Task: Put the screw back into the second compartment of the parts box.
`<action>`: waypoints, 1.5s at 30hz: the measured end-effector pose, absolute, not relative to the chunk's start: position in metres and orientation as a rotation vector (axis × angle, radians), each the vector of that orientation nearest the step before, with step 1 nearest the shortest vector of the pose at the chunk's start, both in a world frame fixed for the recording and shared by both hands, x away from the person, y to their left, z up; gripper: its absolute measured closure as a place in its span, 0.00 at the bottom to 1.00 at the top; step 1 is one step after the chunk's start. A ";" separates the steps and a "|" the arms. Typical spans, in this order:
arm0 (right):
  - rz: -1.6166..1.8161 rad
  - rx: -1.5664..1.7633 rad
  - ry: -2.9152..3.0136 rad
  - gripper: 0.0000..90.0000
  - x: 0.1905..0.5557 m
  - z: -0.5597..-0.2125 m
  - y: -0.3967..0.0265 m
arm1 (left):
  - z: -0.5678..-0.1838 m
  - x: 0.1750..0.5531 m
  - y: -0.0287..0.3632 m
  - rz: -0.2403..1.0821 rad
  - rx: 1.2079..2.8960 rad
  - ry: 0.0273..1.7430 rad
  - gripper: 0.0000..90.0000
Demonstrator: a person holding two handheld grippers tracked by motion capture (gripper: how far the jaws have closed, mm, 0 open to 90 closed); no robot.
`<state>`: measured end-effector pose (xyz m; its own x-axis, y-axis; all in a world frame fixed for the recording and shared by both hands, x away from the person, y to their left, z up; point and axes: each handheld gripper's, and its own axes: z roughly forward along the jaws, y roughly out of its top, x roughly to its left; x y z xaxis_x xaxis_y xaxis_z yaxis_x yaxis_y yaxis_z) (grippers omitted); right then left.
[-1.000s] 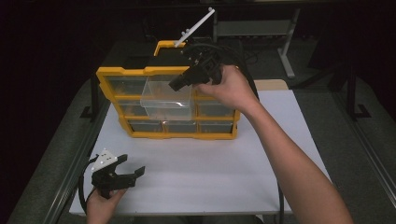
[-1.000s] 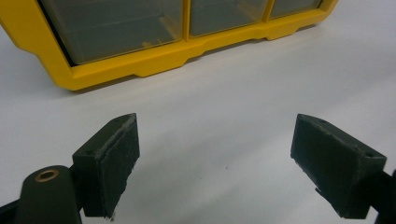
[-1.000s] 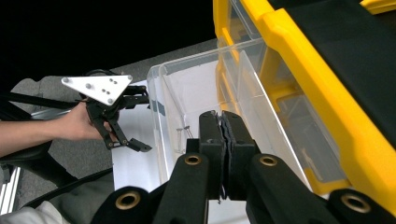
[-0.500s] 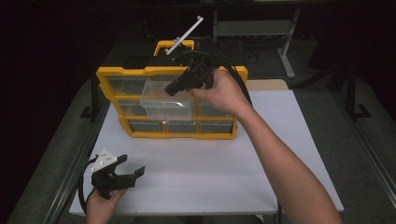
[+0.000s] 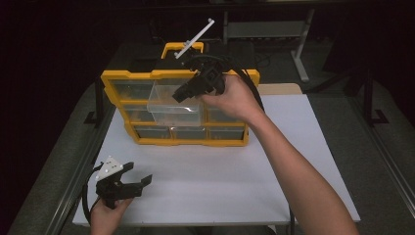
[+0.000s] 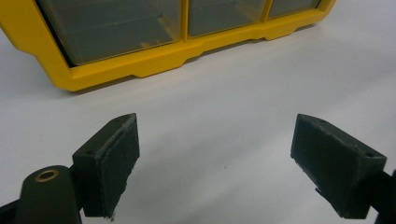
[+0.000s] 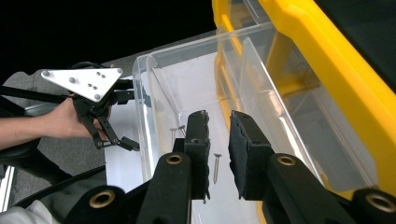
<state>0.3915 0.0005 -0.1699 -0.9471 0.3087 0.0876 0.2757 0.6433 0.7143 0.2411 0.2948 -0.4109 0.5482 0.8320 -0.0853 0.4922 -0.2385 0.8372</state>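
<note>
Right tool (image 7: 218, 140), black and two-jawed, hangs over the clear plastic drawer (image 5: 173, 105) pulled out of the yellow multi-drawer parts organizer (image 5: 117, 78) on the white table (image 5: 303, 161). Its jaws have just been opening and stand slightly apart with nothing between them. A small silver screw (image 7: 216, 167) lies on the drawer floor below the gap, with more screws (image 7: 176, 133) deeper in. Left tool (image 5: 139, 183) rests near the table's front edge, jaws wide apart and empty, well apart from the organizer.
</note>
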 end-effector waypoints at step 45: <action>1.284 0.803 2.623 0.51 0.351 -0.248 -0.139 | -0.412 0.241 0.292 0.492 1.878 1.069 0.16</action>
